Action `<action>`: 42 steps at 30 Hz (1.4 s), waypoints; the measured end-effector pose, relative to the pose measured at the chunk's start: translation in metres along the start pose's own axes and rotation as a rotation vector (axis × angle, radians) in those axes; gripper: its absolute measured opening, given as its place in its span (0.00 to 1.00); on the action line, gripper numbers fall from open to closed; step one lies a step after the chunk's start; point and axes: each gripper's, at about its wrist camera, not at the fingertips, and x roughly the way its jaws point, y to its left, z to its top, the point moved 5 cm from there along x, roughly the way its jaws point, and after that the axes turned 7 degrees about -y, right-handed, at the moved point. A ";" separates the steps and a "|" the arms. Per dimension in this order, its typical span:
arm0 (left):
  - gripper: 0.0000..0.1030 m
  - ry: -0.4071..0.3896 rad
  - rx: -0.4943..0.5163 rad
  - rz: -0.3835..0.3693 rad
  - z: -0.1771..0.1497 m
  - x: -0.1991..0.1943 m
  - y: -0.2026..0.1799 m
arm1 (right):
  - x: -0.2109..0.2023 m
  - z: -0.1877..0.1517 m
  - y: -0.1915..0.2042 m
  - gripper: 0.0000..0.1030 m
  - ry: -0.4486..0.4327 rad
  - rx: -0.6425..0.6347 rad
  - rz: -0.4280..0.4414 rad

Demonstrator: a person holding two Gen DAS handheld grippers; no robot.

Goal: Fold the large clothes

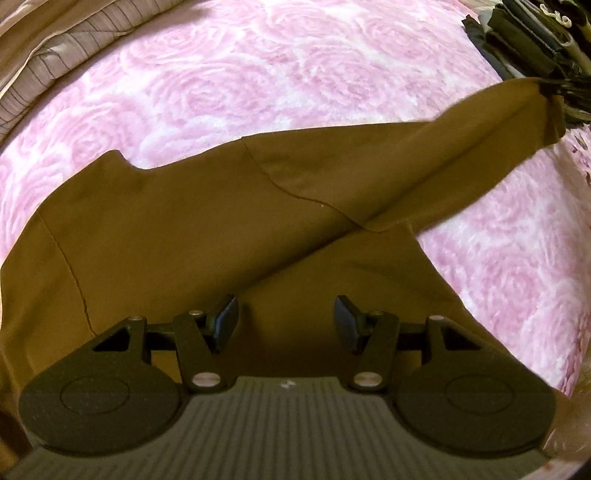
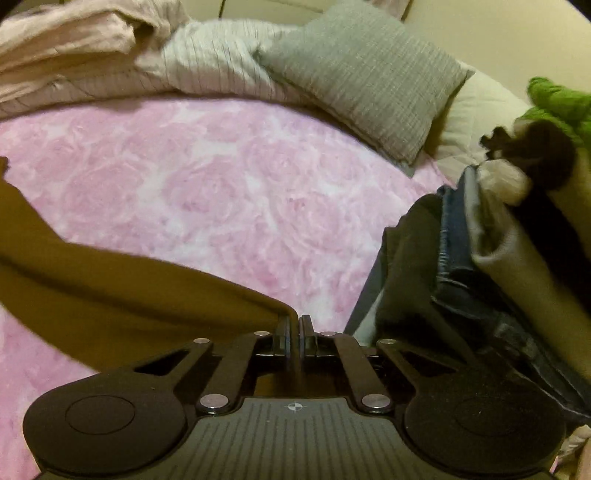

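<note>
A large mustard-brown top [image 1: 177, 229] lies spread on the pink rose-patterned blanket [image 1: 258, 74]. One long sleeve [image 1: 424, 162] is stretched out and lifted toward the upper right. My left gripper [image 1: 286, 321] hovers just over the body of the top, open, with nothing between its fingers. In the right wrist view the same sleeve [image 2: 129, 295] runs in from the left, and my right gripper [image 2: 294, 325] is shut on its cuff end. The right gripper itself appears at the sleeve's far end [image 1: 554, 88] in the left wrist view, blurred.
A pile of folded dark clothes [image 2: 461, 258] with jeans sits close on the right. A grey pillow [image 2: 365, 74], striped bedding [image 2: 214, 62] and a green cloth [image 2: 557, 99] line the far side. The same dark pile [image 1: 528, 33] shows at the upper right of the left wrist view.
</note>
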 end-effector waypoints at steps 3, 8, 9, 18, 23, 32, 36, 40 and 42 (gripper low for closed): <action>0.50 -0.024 -0.005 -0.008 0.002 -0.004 0.002 | 0.004 0.000 0.000 0.29 0.021 0.029 -0.051; 0.50 -0.078 0.008 -0.007 0.026 -0.004 0.015 | -0.024 0.001 0.003 0.46 -0.011 0.143 -0.079; 0.50 -0.087 0.020 -0.005 0.033 -0.001 0.017 | -0.030 -0.002 0.004 0.46 -0.010 0.181 -0.089; 0.50 -0.085 0.260 -0.066 0.091 0.054 0.009 | -0.042 -0.069 -0.042 0.48 0.106 0.516 -0.246; 0.40 -0.014 0.383 -0.108 0.087 0.070 -0.005 | -0.022 -0.081 -0.069 0.48 0.084 0.655 -0.234; 0.00 -0.083 0.366 -0.064 0.092 0.050 -0.003 | -0.023 -0.077 -0.087 0.03 0.037 0.816 -0.205; 0.00 -0.170 0.290 -0.004 0.104 0.041 0.005 | -0.074 -0.051 -0.087 0.03 -0.112 0.663 -0.342; 0.00 -0.160 0.203 0.002 0.107 0.049 0.013 | -0.063 -0.072 -0.078 0.04 0.004 0.658 -0.326; 0.00 -0.166 0.185 0.005 0.104 0.042 0.015 | -0.056 -0.086 -0.078 0.16 0.078 0.698 -0.354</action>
